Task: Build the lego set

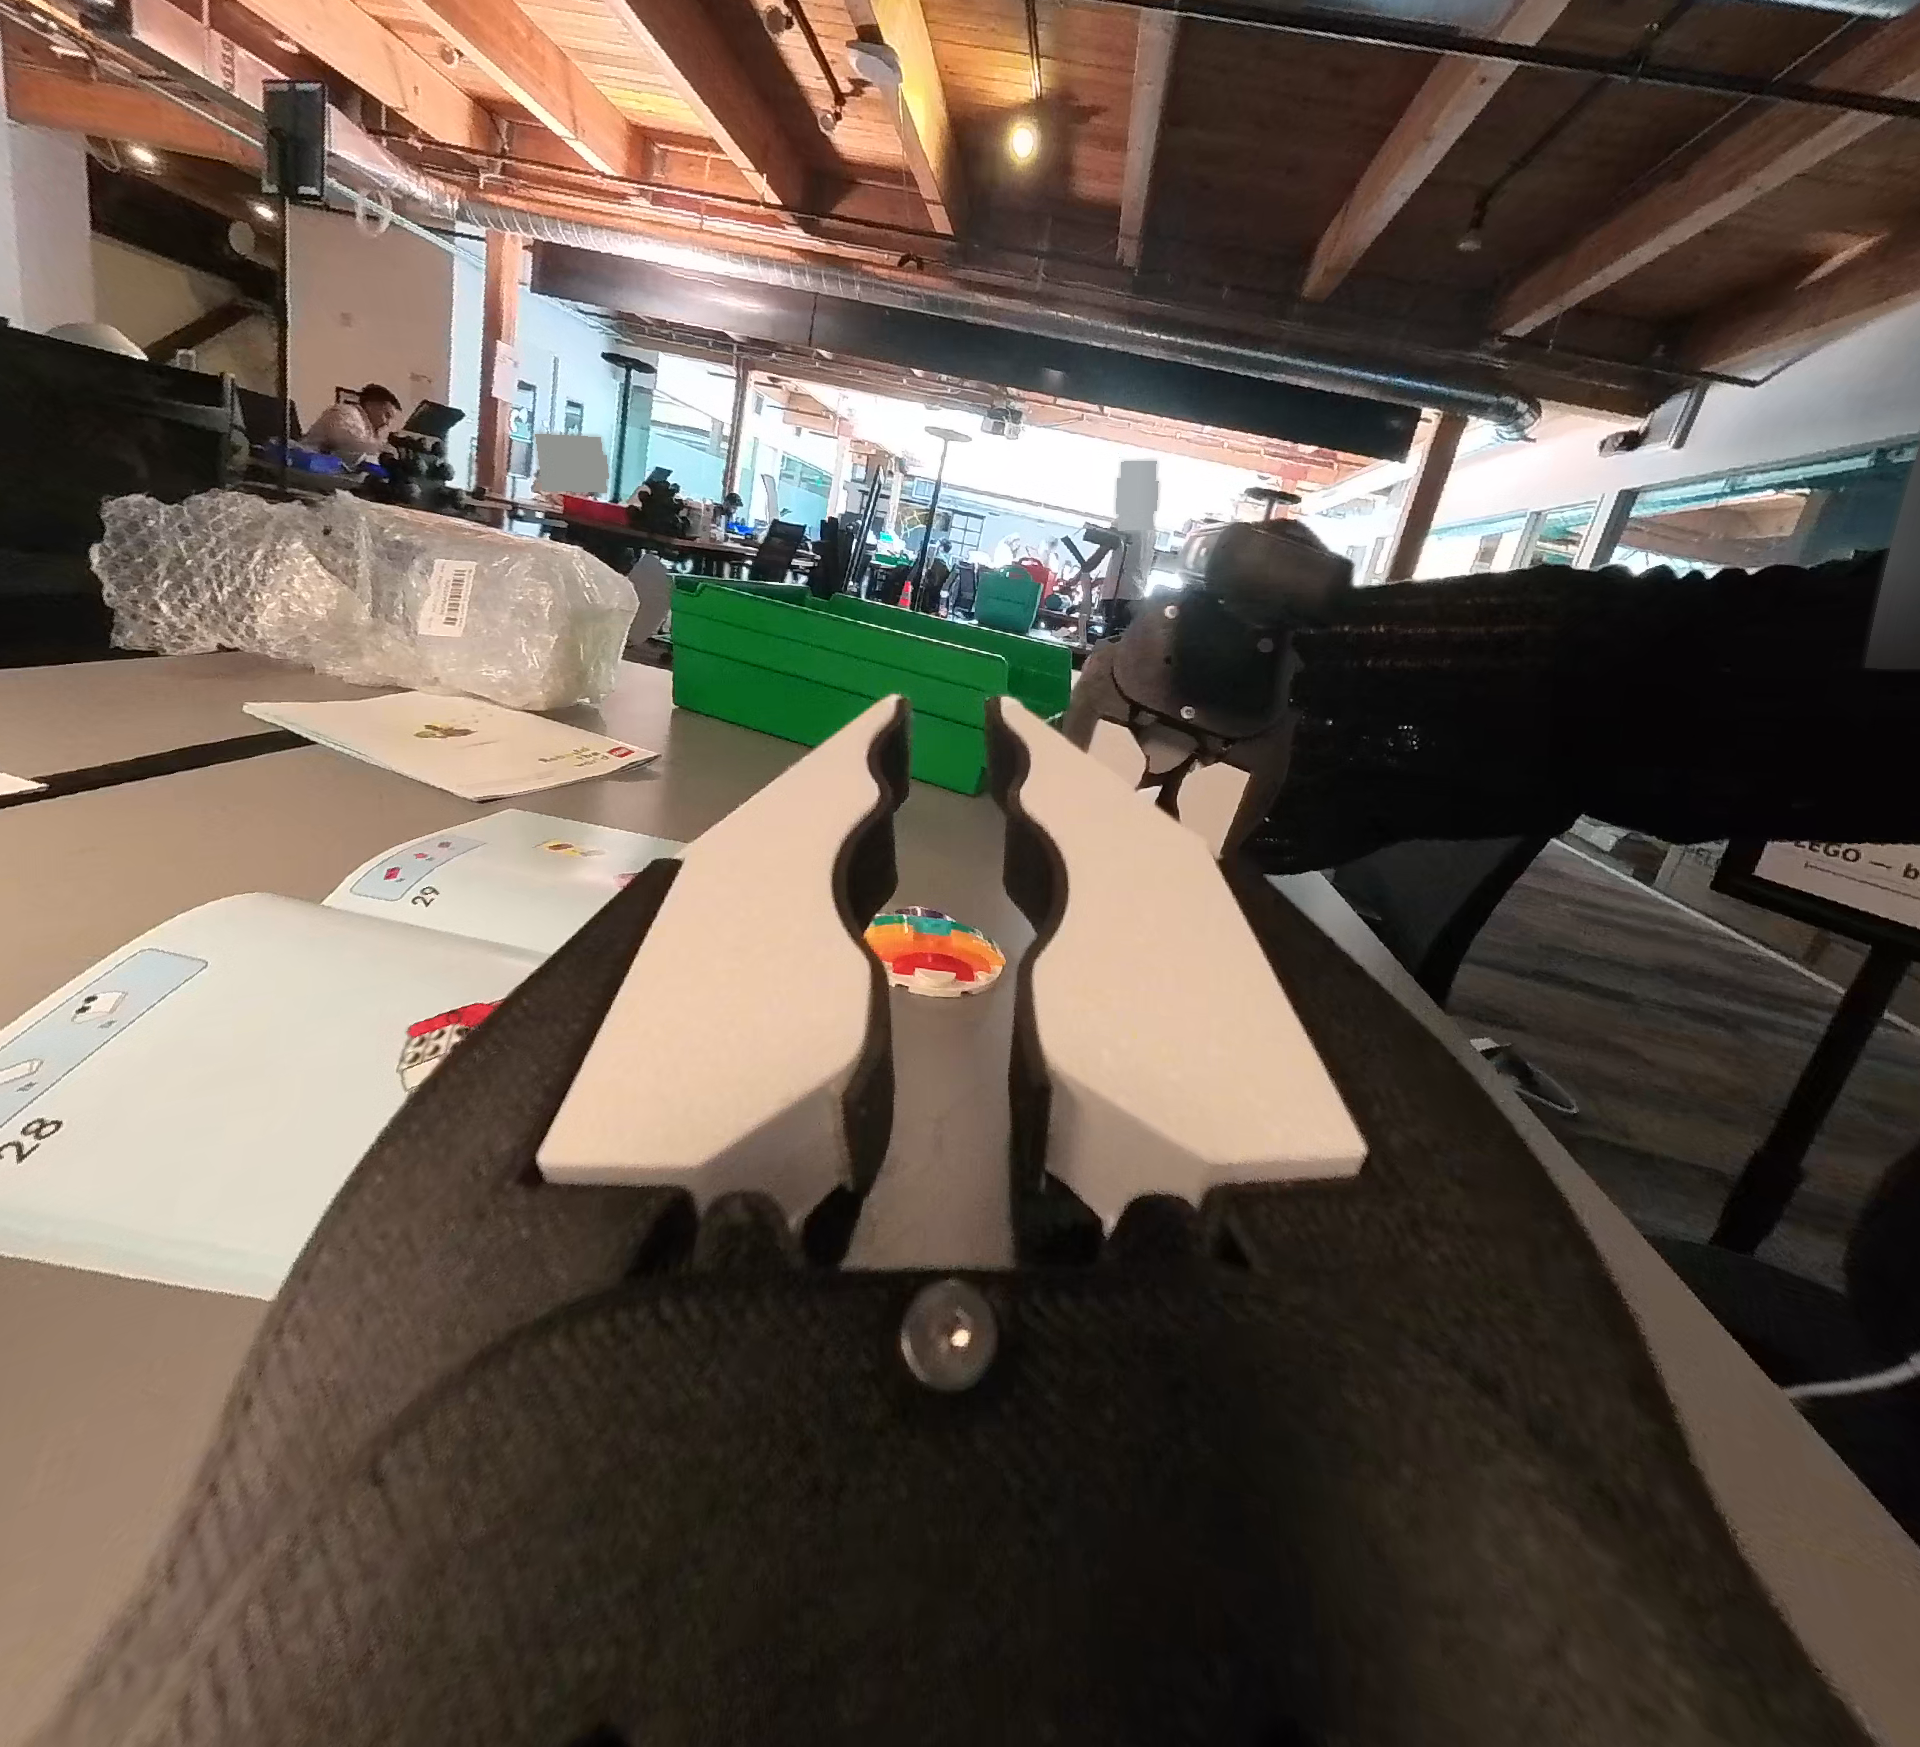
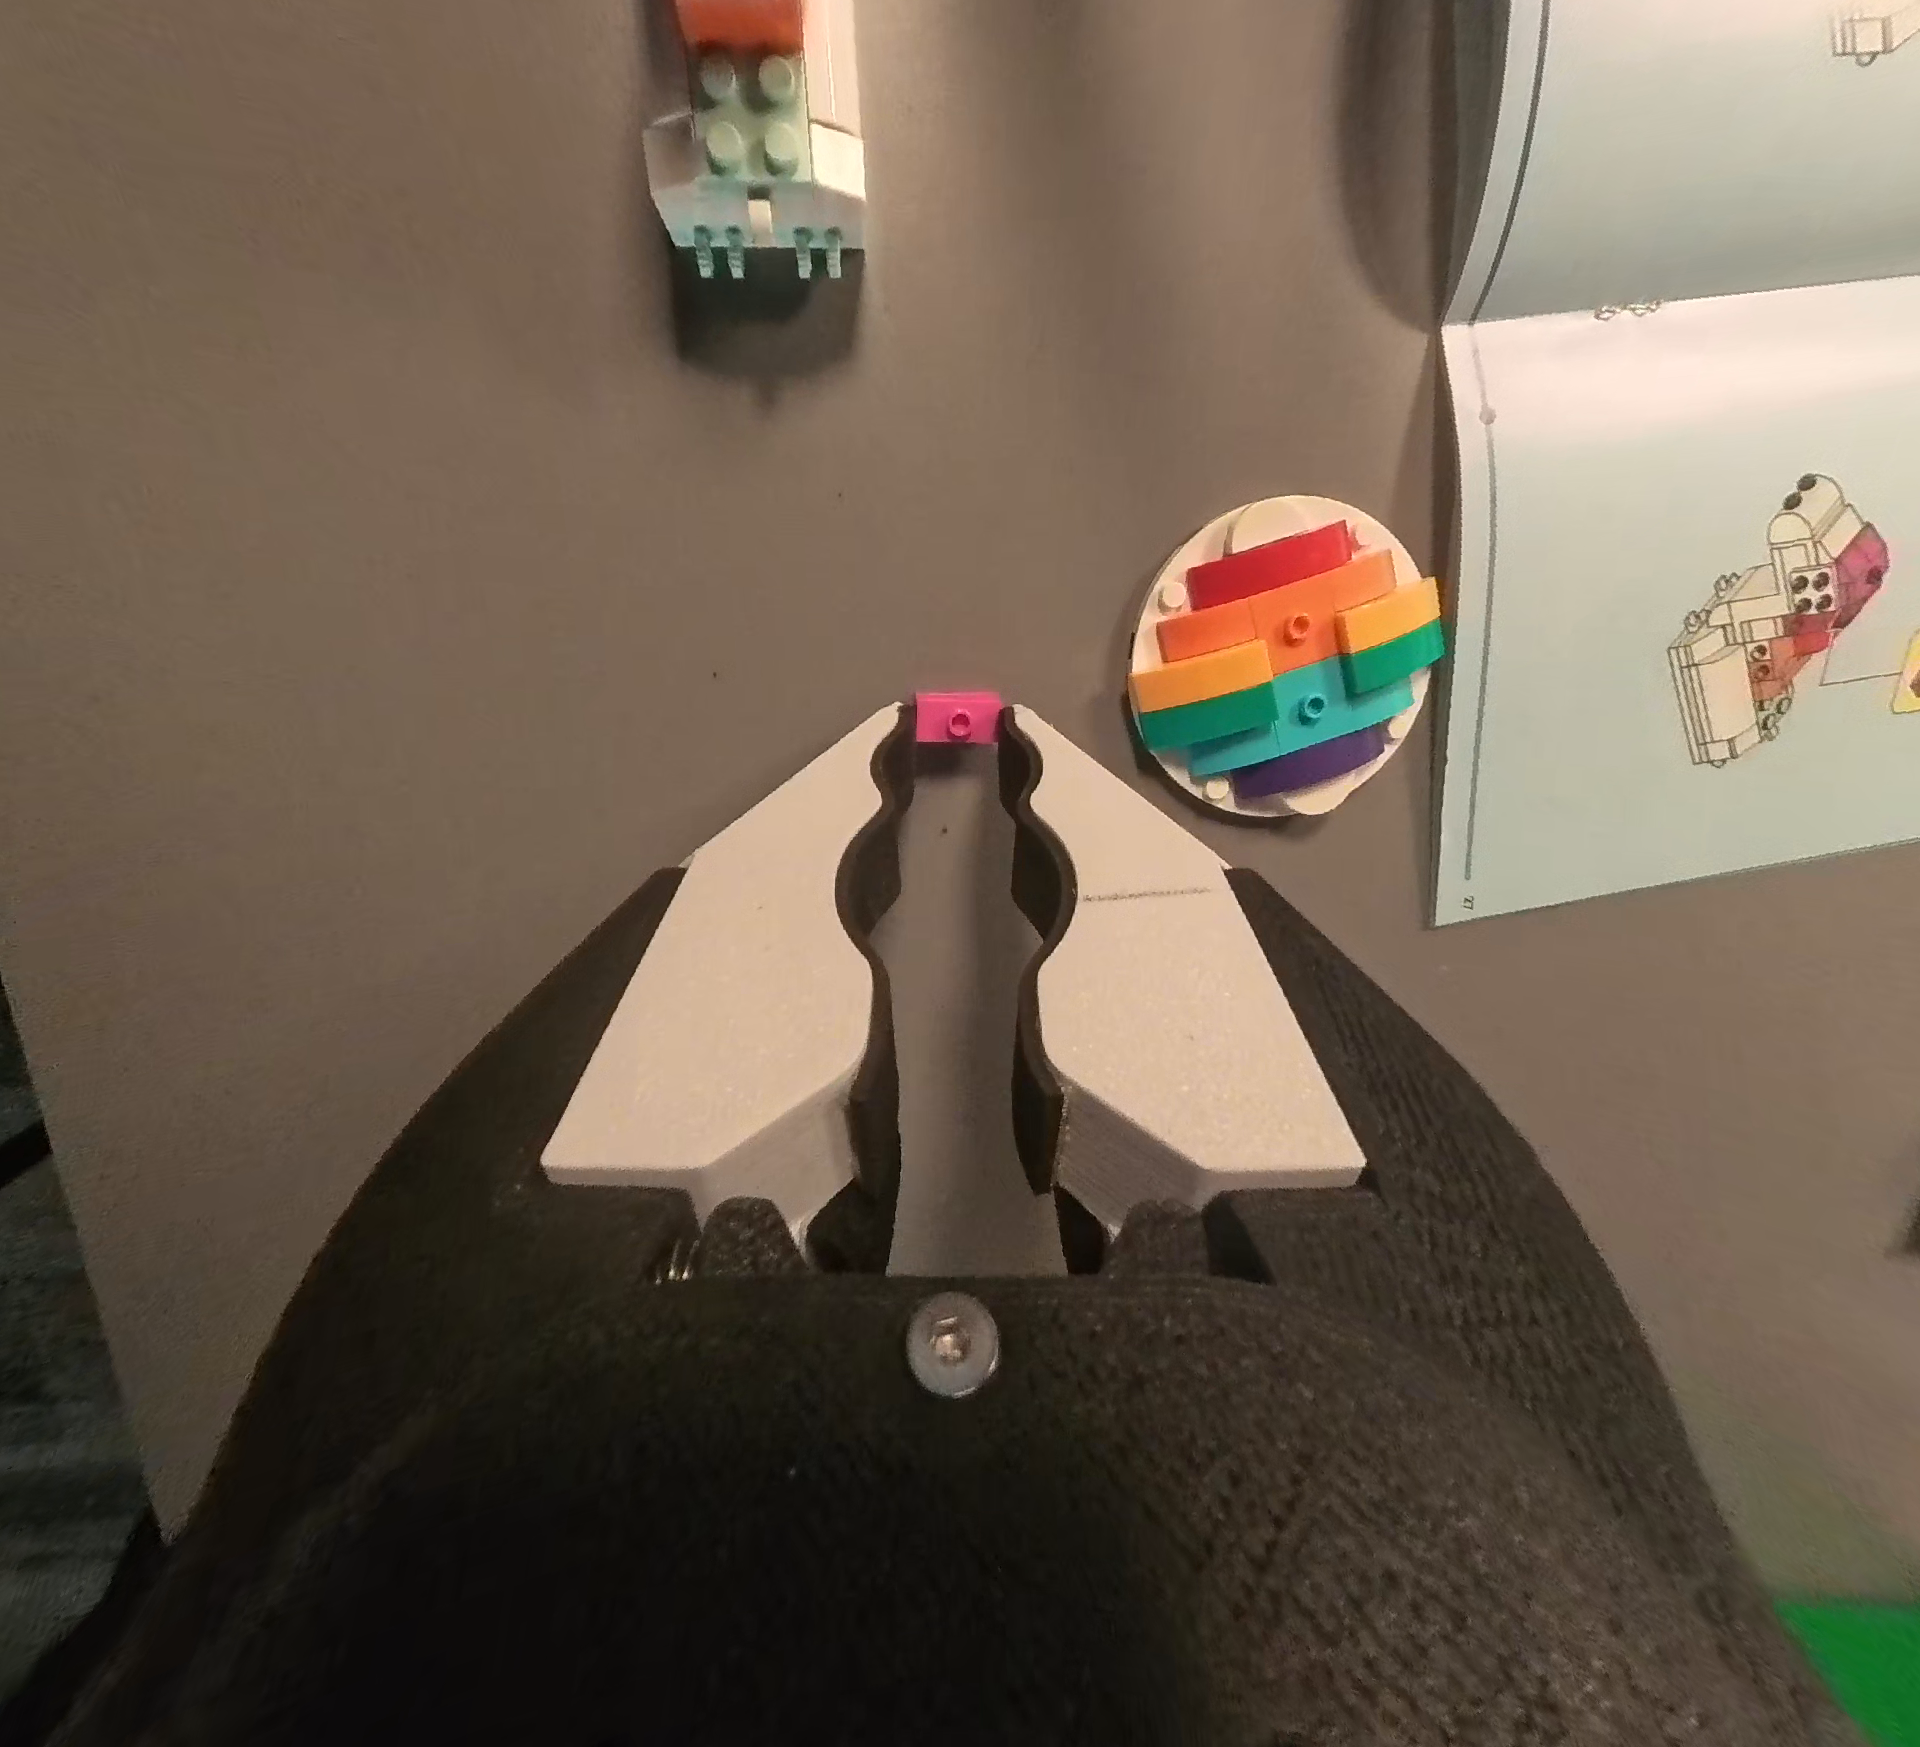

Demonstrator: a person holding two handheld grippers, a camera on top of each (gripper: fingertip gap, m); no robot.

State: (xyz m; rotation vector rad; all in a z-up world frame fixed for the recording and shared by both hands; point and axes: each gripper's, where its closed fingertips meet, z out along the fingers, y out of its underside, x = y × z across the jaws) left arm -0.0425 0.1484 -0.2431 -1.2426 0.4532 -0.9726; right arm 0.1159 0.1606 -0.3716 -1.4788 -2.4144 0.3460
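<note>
While the left gripper (image 1: 945,741) lies low along the grey table (image 1: 156,824), its jaws stand slightly parted around nothing, sighting the rainbow disc (image 1: 935,954) that sits flat on the table just ahead, probably waiting its turn. To its left the open instruction booklet (image 1: 239,1053) lies spread, and beyond it a folded leaflet (image 1: 457,747), a bubble-wrapped bundle (image 1: 353,591) and a green bin (image 1: 831,658), all clear of the work.

Over to the right gripper (image 2: 958,721), and there's the action: pointing down at the table, its tips are pinched on a small pink brick (image 2: 957,718), stud facing the camera, held right at the very ends so it can be pressed on without the fingers (image 2: 727,949) fouling. The white and orange build (image 2: 753,97) stands farther ahead and to the left, pale green studs showing, my guess at where that brick goes. The disc sits just right of the tips, touching the booklet's edge, out of the path. Nothing blocks the way.
</note>
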